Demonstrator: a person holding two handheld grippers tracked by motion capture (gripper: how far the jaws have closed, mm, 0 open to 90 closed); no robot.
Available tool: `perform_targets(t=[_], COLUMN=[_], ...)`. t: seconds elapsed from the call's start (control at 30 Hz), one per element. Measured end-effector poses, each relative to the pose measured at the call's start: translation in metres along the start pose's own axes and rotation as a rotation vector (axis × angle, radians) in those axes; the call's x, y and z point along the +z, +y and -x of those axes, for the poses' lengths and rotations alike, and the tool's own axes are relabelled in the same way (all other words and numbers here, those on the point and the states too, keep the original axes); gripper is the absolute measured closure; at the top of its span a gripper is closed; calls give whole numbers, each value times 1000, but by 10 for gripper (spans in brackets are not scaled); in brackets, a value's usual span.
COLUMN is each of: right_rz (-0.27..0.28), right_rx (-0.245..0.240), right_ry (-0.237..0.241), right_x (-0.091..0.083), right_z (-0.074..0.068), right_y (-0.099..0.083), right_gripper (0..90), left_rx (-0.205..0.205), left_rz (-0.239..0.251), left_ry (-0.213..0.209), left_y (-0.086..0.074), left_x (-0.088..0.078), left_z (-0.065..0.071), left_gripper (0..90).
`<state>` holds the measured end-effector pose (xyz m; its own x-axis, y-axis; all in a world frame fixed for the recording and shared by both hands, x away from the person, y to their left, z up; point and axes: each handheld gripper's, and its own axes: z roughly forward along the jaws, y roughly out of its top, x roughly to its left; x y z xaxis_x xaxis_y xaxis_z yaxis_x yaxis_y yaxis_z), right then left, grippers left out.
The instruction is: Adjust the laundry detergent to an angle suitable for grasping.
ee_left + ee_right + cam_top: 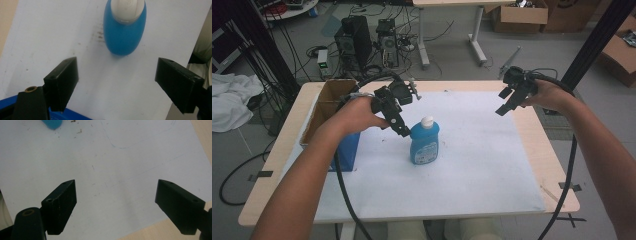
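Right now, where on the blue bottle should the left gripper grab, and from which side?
Probably the shoulder of the blue bottle, just under the white cap, coming from its left, where the left gripper hangs open. The bottle stands upright on the white sheet and is flat-sided, so the jaws would best close across its thinner depth. The cap looks too small and rounded.
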<state>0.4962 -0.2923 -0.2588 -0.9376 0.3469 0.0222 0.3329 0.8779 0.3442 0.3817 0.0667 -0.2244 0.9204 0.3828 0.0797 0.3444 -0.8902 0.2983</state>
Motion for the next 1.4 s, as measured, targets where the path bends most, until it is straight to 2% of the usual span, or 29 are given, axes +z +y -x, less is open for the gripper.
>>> perform_targets(t=[0.27,0.6,1.4], right_rz=[-1,4,0], right_rx=[7,-12,-15], right_ry=[-4,-6,-4], right_x=[-2,-4,-2], right_z=[-4,-9,-9], right_y=[-1,-1,1], right_gripper=[173,174,173], left_rx=[4,-6,-16], left_rz=[1,12,14], left_ry=[5,16,17], left_y=[-1,-1,-4], left_x=[-2,-6,-7], left_z=[3,7,7], left_gripper=[195,194,194])
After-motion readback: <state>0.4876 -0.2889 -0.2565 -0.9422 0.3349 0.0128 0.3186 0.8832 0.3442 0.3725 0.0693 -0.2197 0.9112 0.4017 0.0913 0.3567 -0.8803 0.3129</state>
